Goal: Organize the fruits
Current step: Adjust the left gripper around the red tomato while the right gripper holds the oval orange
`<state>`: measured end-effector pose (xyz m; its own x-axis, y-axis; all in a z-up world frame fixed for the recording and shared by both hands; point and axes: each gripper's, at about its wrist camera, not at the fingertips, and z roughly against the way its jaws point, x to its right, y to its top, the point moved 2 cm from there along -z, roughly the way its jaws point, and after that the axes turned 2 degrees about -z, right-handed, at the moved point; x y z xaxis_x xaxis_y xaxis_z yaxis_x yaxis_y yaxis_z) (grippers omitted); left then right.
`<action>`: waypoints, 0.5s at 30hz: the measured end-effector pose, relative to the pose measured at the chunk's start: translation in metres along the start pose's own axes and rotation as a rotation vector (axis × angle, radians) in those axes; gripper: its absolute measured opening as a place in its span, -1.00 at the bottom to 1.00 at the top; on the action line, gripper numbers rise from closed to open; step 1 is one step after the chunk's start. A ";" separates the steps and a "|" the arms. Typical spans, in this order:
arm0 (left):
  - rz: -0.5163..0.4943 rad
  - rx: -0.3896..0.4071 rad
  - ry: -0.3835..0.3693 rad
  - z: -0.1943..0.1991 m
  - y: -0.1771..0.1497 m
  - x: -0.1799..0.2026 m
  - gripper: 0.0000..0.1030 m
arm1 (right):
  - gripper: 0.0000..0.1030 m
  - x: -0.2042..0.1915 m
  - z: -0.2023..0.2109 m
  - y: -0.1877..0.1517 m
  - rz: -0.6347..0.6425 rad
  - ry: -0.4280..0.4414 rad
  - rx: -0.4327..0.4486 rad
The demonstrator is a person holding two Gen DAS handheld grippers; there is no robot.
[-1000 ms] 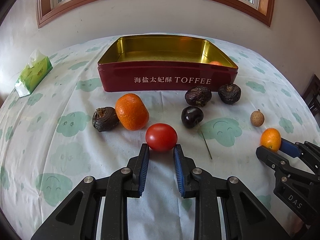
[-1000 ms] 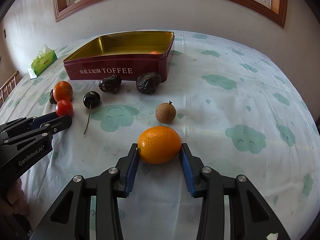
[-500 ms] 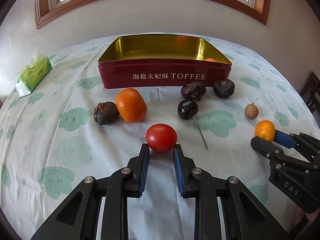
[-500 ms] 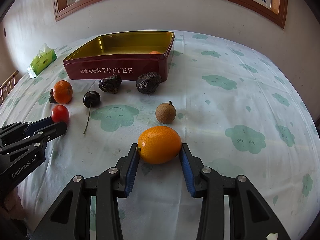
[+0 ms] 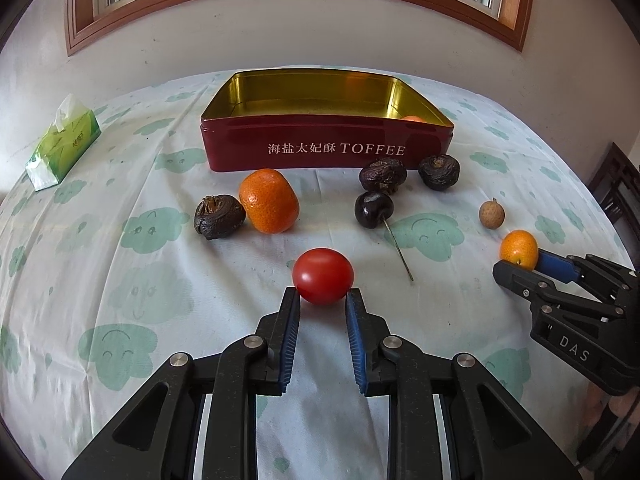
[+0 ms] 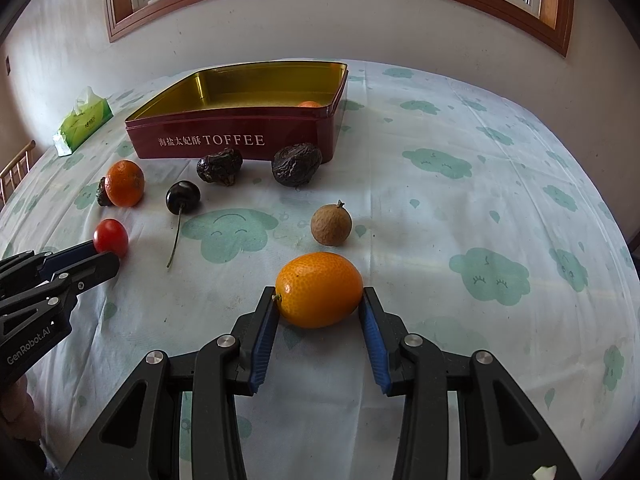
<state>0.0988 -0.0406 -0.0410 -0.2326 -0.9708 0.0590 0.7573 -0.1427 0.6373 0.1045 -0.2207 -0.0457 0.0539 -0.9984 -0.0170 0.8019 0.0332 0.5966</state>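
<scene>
The left gripper (image 5: 322,300) is gripping a small red tomato (image 5: 323,276) at its very fingertips, jaws closed in as far as the fruit allows, pads touching both flanks; the fruit is sitting at the jaw tips, low over the cloud-print tablecloth (image 5: 120,300), though whether it is resting on the cloth or just clear of it is hard to tell. The right gripper (image 6: 320,304) is holding a kumquat (image 6: 319,289) the same way, jaws wider, pressing on its two long ends. Both fruits are looking light, smooth-skinned and round, likely slippery; the tomato is probably soft and easily bruised, so a gentle hold across the widest middle seems best. The red toffee tin (image 5: 328,148) is standing open well beyond both, near the wall, with one orange fruit (image 5: 413,119) already lying inside. A tangerine (image 5: 269,201), a dark cherry (image 5: 374,209), a longan (image 5: 491,214) and wrinkled dark fruits (image 5: 219,216) are lying loose between the grippers and the tin.
</scene>
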 end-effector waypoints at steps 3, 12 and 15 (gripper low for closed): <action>-0.002 -0.006 0.000 0.000 -0.003 0.000 -0.53 | -0.26 0.000 0.000 0.000 0.000 0.001 0.001; -0.008 -0.019 0.029 -0.003 -0.003 0.004 -0.35 | -0.26 0.000 0.001 -0.001 0.001 0.002 0.001; 0.001 -0.016 0.026 -0.004 0.000 0.004 -0.25 | -0.26 0.000 0.000 -0.001 0.001 0.002 0.001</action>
<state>0.1001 -0.0450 -0.0437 -0.2163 -0.9755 0.0393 0.7670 -0.1449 0.6251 0.1038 -0.2208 -0.0458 0.0562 -0.9983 -0.0176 0.8013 0.0346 0.5973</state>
